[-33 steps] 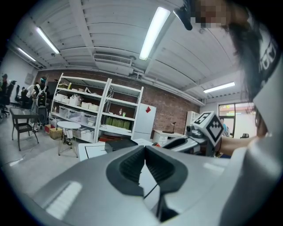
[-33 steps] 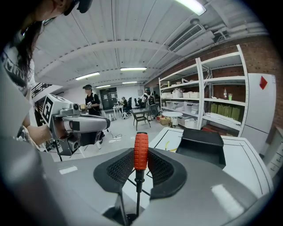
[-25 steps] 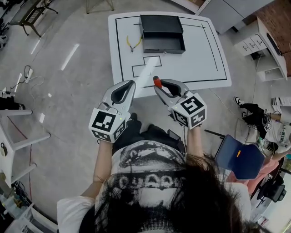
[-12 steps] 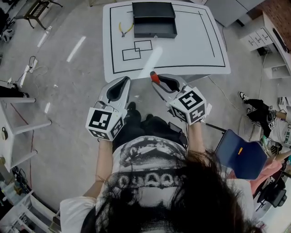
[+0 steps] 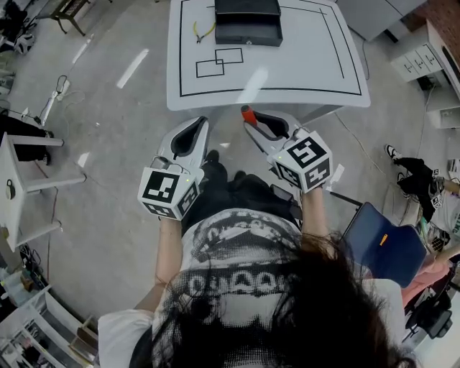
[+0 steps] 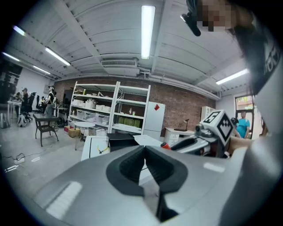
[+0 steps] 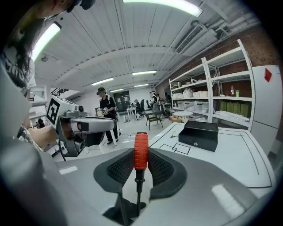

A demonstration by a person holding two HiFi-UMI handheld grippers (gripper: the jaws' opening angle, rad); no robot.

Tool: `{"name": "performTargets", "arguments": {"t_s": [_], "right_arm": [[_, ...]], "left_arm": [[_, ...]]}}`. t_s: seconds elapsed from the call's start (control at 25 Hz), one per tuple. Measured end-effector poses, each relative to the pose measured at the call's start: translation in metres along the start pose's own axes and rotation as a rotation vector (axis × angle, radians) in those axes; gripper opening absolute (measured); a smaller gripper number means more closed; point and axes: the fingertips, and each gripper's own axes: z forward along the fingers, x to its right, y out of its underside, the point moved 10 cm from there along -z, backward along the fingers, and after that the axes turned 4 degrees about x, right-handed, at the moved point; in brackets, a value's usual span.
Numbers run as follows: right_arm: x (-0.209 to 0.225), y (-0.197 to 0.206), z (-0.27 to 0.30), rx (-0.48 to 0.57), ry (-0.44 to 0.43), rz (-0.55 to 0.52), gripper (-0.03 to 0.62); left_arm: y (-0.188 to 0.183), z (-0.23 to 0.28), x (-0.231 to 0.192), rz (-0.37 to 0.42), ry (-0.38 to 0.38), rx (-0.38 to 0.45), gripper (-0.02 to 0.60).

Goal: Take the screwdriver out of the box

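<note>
Right tool (image 5: pixel 251 128) is clamped on the screwdriver (image 7: pixel 141 152): both ribbed black pads press the orange-red handle from either side, the handle end pokes out past the tips, and the thin dark shaft runs back between the jaws toward the tool body. Left tool (image 6: pixel 145 150) is closed with nothing in it, held just beside the right one. Both sit off the near edge of the white surface (image 5: pixel 309 72), over the floor in front of the person. The black box (image 5: pixel 248 21) stands at the far edge, well apart from the screwdriver, with yellow-handled pliers (image 5: pixel 203 30) just beside its left side. So the screwdriver is out of the box. Handling estimate: light, stiff, not fragile. The grooved handle looks like the right place to hold, since it is thick and gives the pads friction, whereas the shaft seems narrow and slick. Because the handle lies along the jaws, it could slide lengthwise or swing if the grip loosens.
</note>
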Motion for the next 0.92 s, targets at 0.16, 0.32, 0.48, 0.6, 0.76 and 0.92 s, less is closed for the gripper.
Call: {"name": "performTargets", "arguments": {"t_s": [0.16,0.32,0.48,0.6,0.76,0.92], "right_arm": [[-0.008,0.003,-0.008,0.006,-0.014,-0.009,0.103],[-0.011,0.006,-0.013,0.007,-0.025,-0.017,0.103],[-0.013,0.008,-0.017,0.009,-0.028,-0.023,0.103],[-0.015,0.011,-0.02,0.007,-0.03,-0.025,0.103],[-0.011,0.015,-0.023,0.002,-0.029,-0.03,0.103],[-0.008,0.013,-0.021,0.007,-0.03,-0.043,0.103]], "left_arm": [[0.003,-0.008,0.01,0.003,-0.006,0.001,0.0],[0.005,-0.012,0.018,0.006,-0.009,0.0,0.0],[0.007,-0.014,0.024,0.009,-0.009,-0.001,0.0],[0.01,-0.016,0.029,0.011,-0.008,-0.004,0.0],[0.013,-0.014,0.034,0.012,-0.004,-0.007,0.0],[0.013,-0.012,0.033,0.016,-0.01,-0.003,0.0]]}}
